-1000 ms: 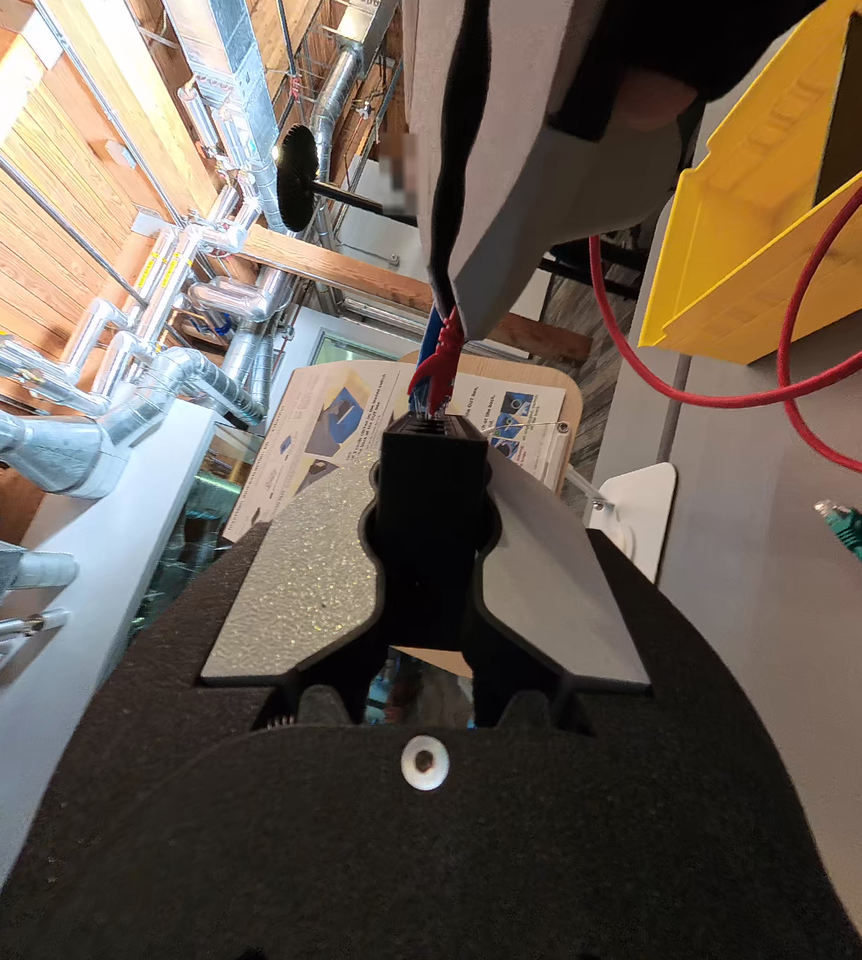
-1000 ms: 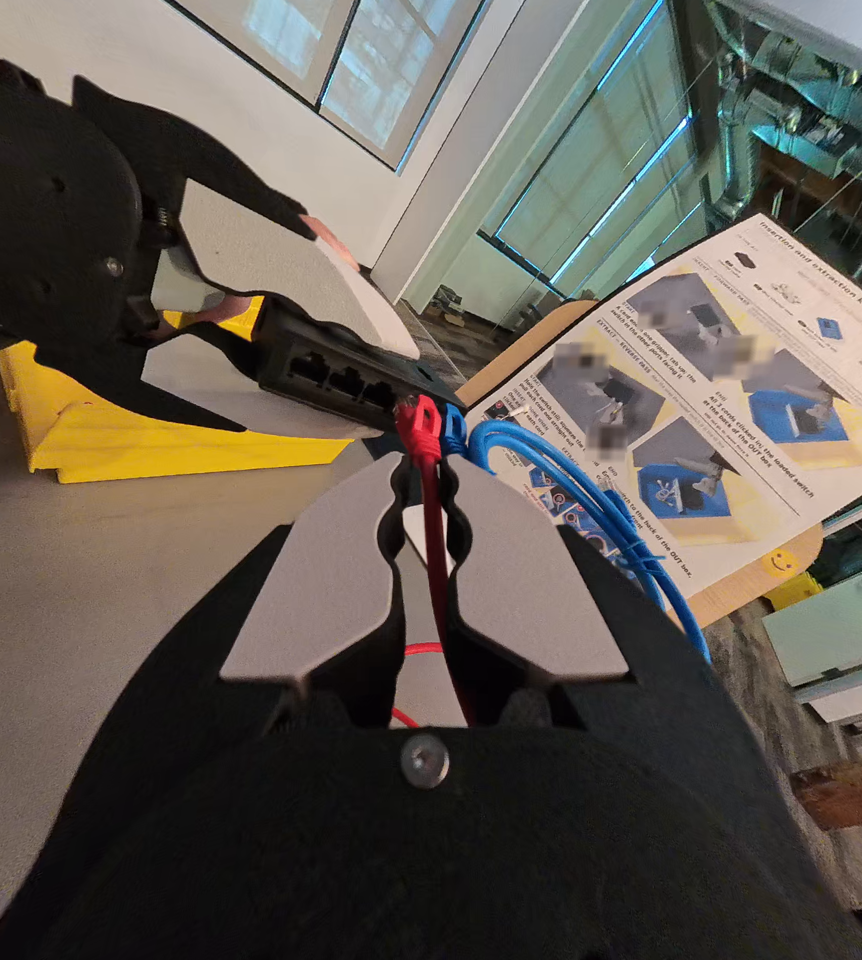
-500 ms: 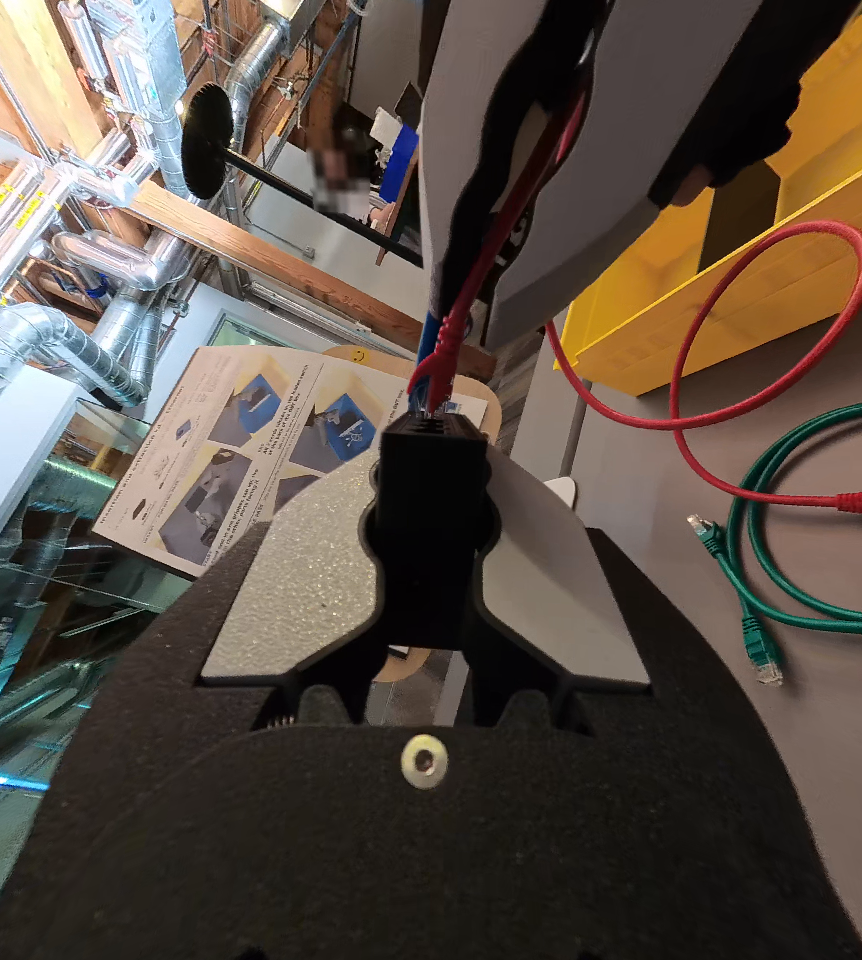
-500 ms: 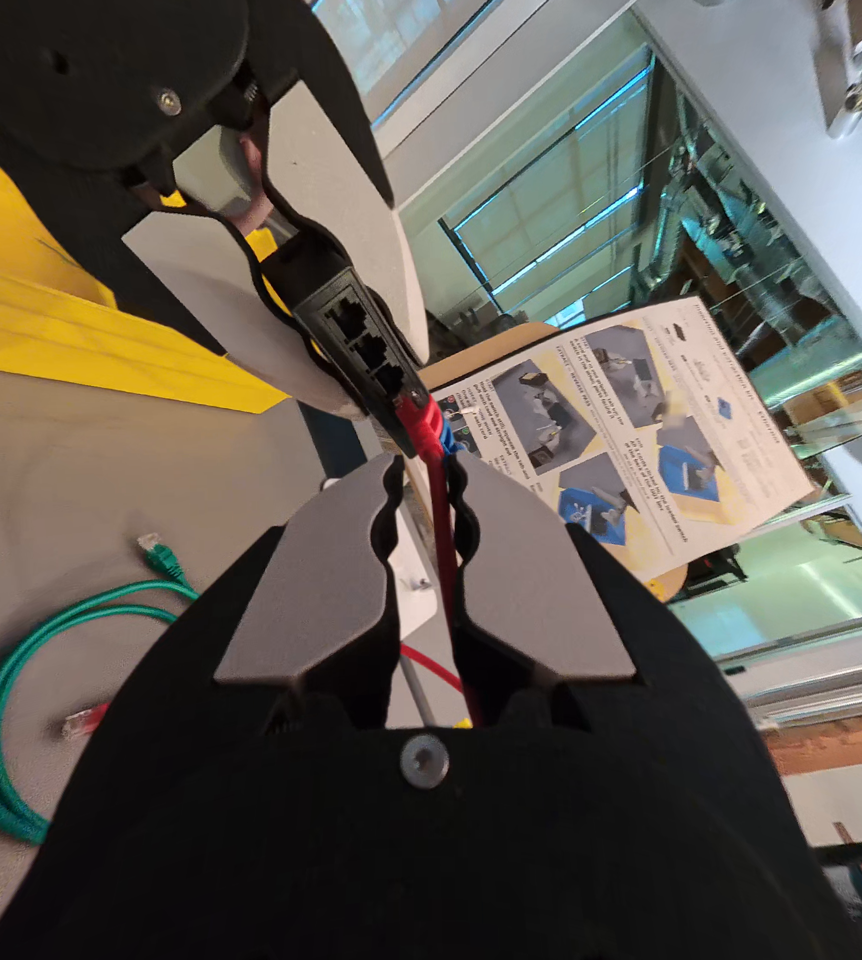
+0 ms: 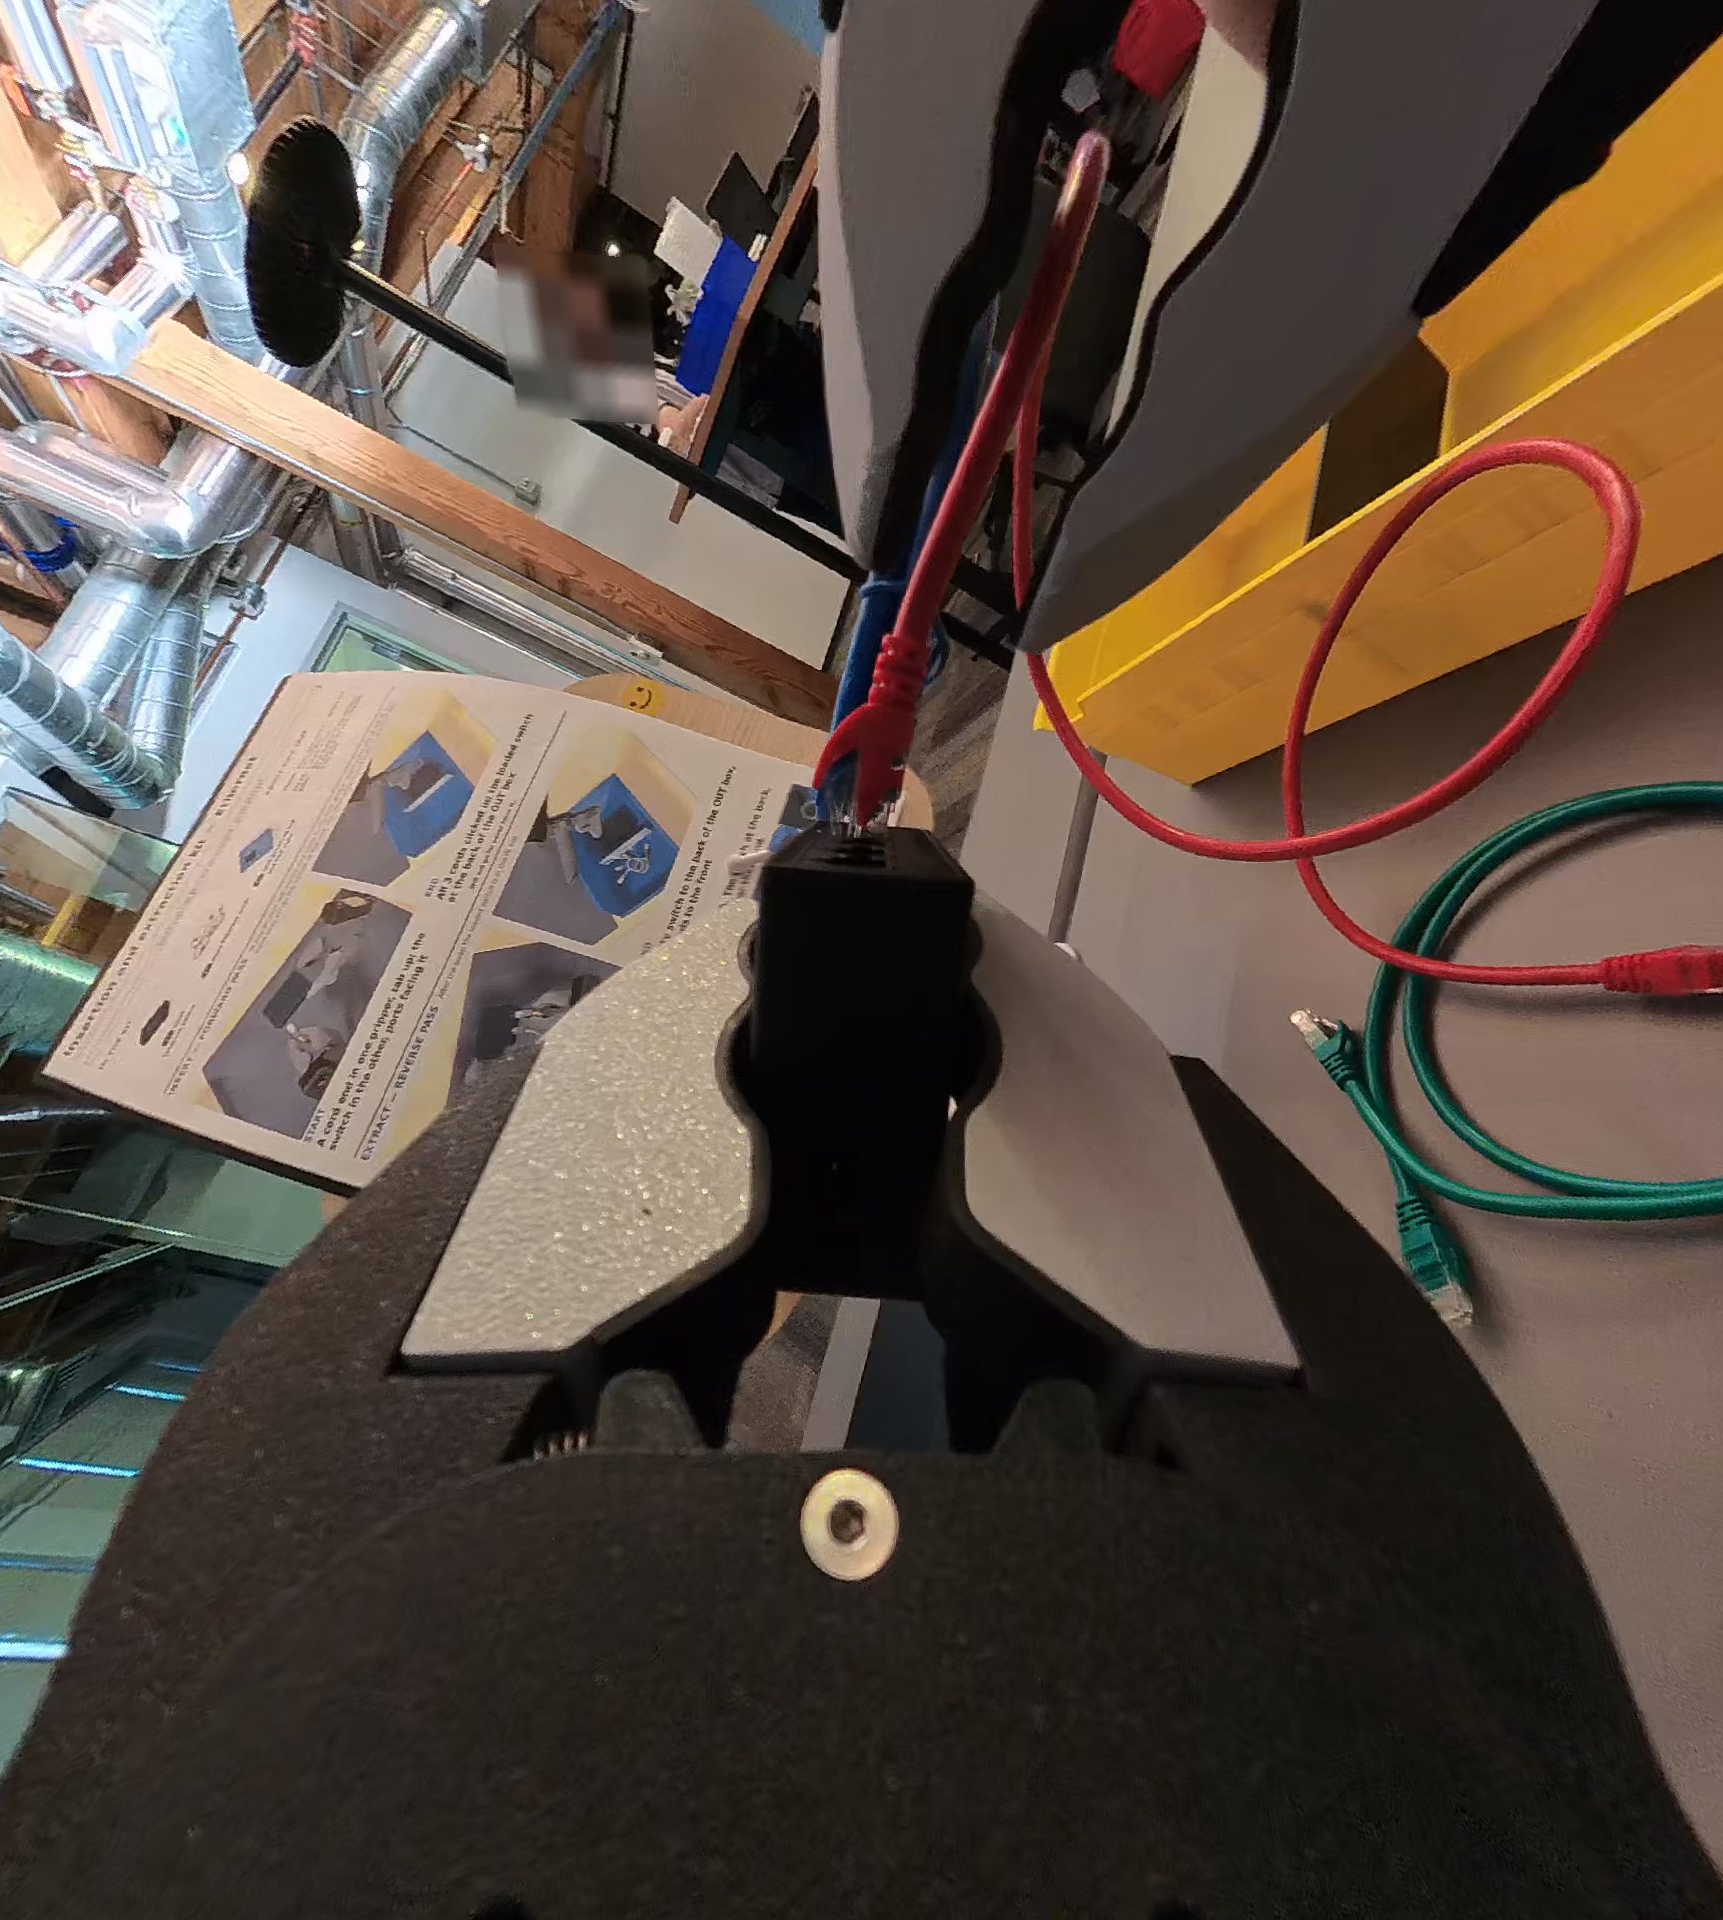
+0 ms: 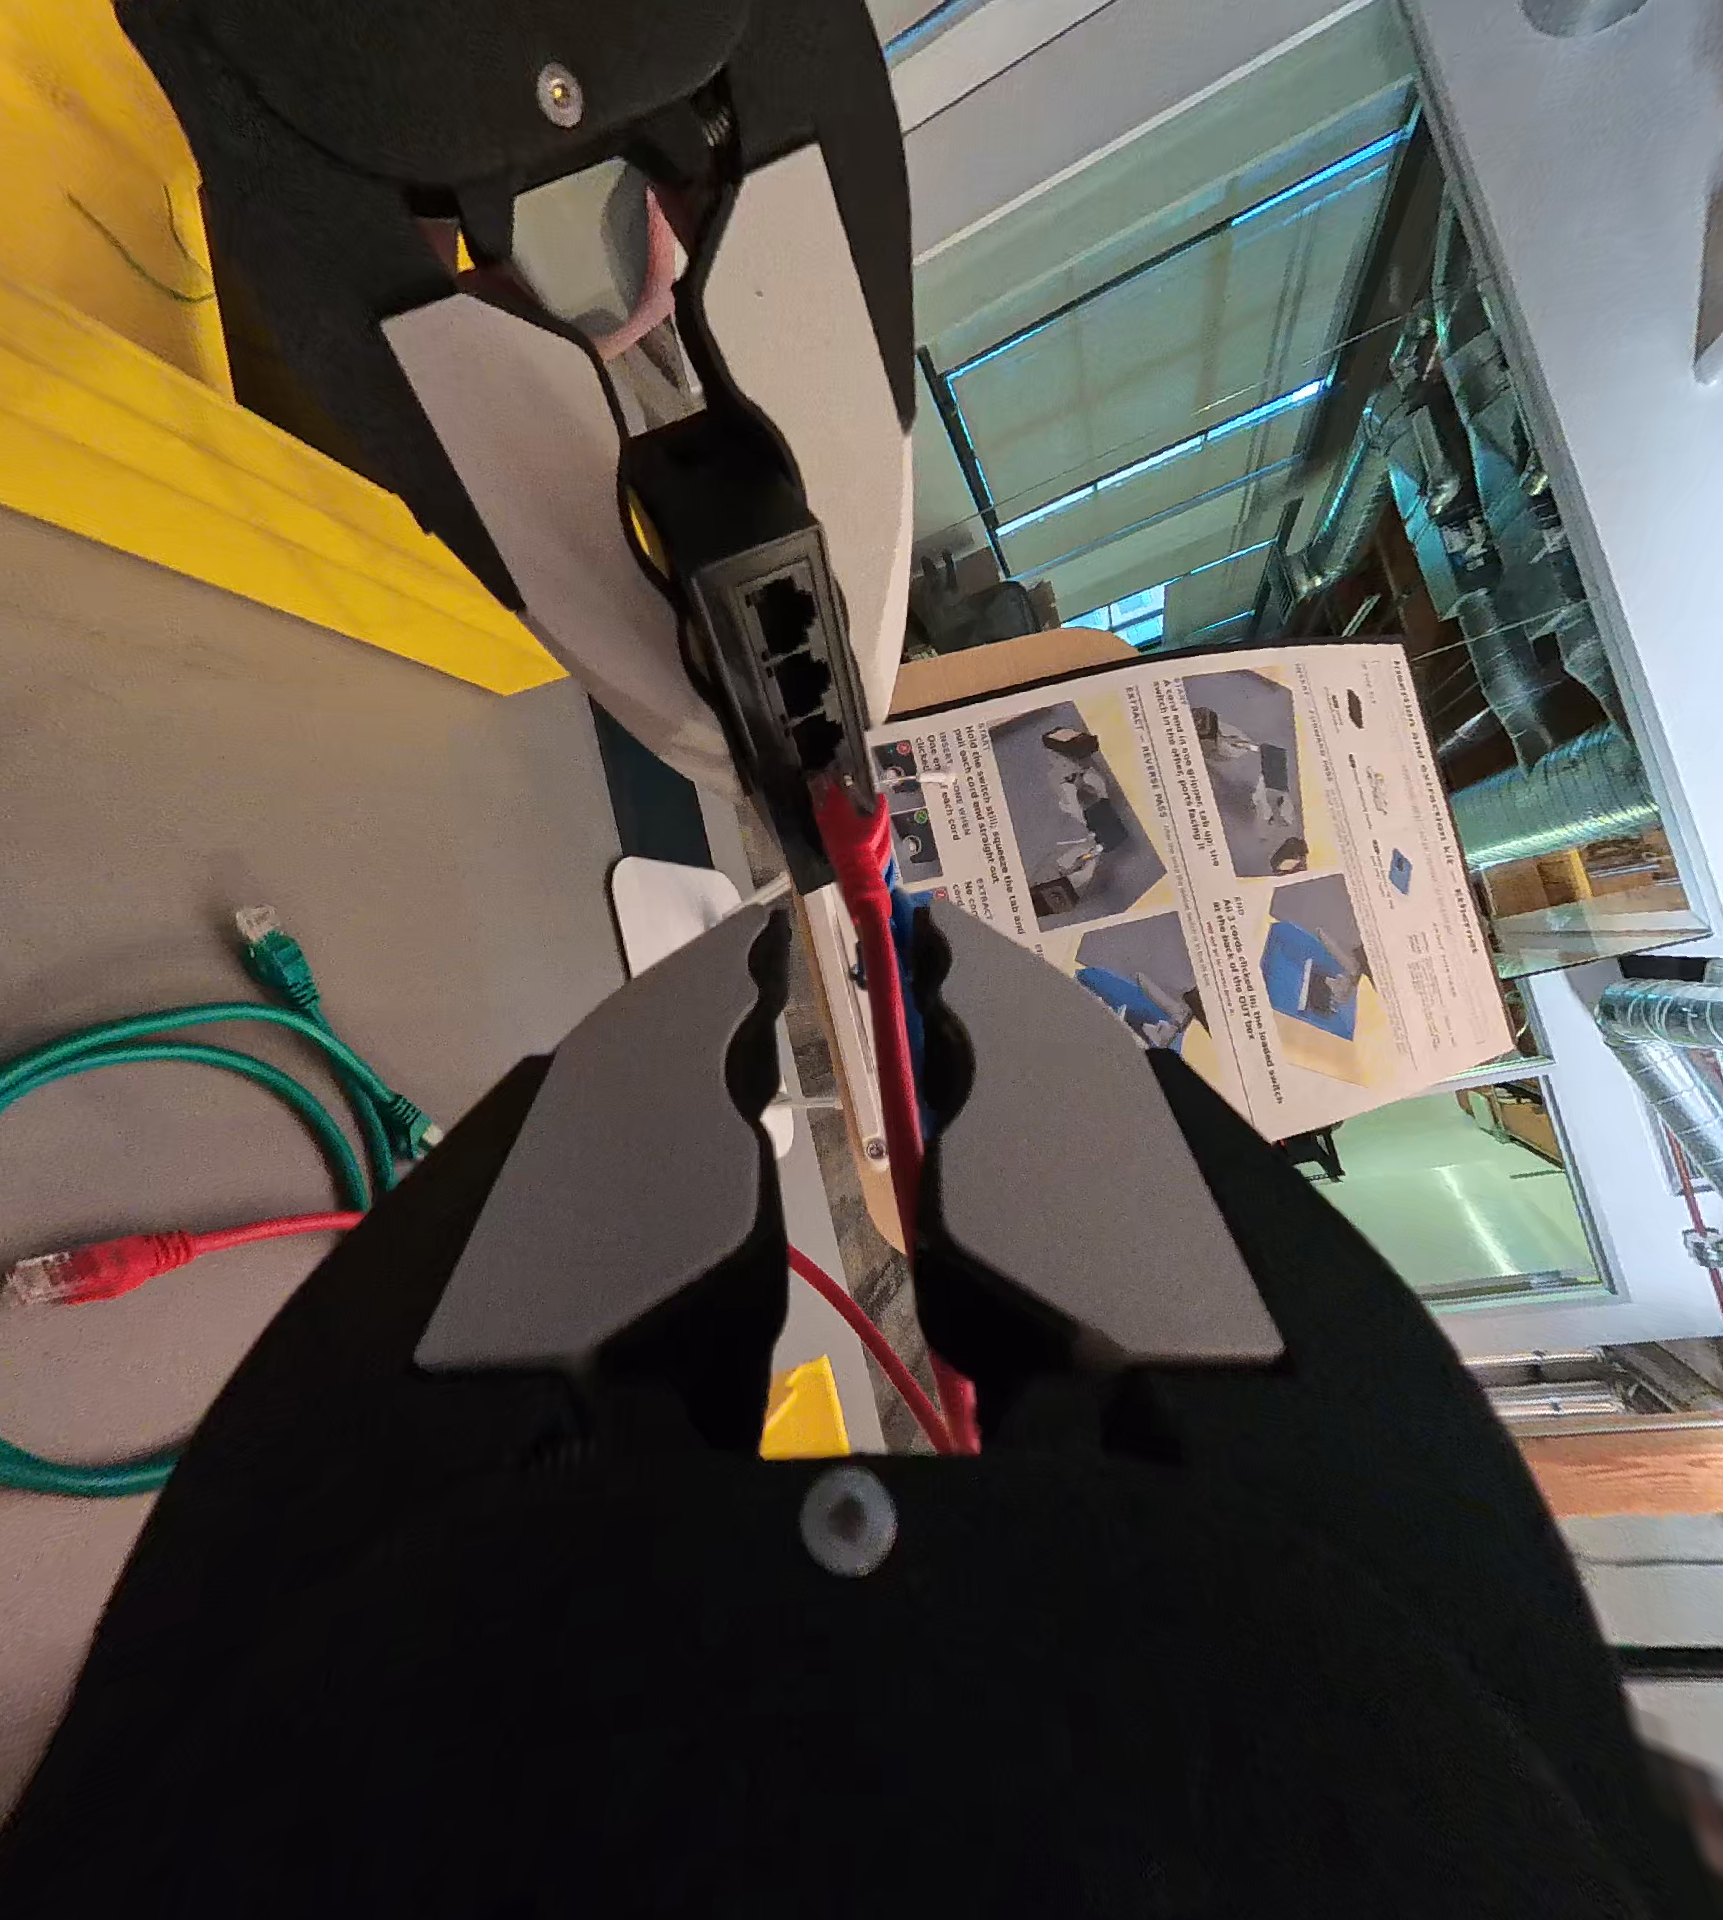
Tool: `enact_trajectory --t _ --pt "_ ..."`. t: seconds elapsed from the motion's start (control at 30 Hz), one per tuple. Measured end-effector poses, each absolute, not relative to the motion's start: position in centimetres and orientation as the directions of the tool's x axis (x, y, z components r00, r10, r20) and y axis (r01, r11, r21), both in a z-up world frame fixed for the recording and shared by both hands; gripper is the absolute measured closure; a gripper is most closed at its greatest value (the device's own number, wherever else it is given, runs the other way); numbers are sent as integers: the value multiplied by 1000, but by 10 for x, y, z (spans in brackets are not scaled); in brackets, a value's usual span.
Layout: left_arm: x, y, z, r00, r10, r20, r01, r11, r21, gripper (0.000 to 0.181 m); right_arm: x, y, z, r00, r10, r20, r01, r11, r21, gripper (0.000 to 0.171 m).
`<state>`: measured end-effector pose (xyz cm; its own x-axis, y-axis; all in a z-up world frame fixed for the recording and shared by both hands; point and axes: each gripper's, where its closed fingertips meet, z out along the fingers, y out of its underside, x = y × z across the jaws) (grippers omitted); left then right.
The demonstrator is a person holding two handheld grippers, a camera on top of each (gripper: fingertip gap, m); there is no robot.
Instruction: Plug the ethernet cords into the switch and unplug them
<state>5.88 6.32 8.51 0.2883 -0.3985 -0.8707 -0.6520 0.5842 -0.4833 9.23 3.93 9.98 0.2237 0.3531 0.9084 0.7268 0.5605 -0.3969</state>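
Black switch (image 5: 862,1049) clamped in left gripper (image 5: 862,935) jaws; right gripper (image 6: 852,935) jaws apart around red cord (image 6: 883,997).

The switch (image 5: 862,1049) is matt black plastic. The red cord (image 5: 1459,665) has a woven jacket. The bin (image 5: 1563,395) is glossy yellow plastic. The tabletop (image 5: 1615,1455) is smooth matt grey.
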Motion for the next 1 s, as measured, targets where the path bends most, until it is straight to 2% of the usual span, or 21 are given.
enact_trajectory --t 0.17,0.43,0.57,0.8,1.0 --pt "63 61 78 243 -408 -880 -672 584 -456 152 96 36 95 155 328 932 765 557 -324 147" --pt "76 49 68 164 -422 -892 -657 627 -417 152 99 36 80 80 373 924 788 545 -288 149" --pt "80 44 67 150 -422 -894 -645 644 -412 152 100 36 76 50 365 930 794 551 -259 159" --pt "82 38 59 85 -418 -905 -650 665 -368 152 102 30 69 -1 404 915 802 546 -240 160" --pt "79 35 63 75 -383 -921 -660 673 -334 152 99 27 74 5 375 927 808 545 -225 161"
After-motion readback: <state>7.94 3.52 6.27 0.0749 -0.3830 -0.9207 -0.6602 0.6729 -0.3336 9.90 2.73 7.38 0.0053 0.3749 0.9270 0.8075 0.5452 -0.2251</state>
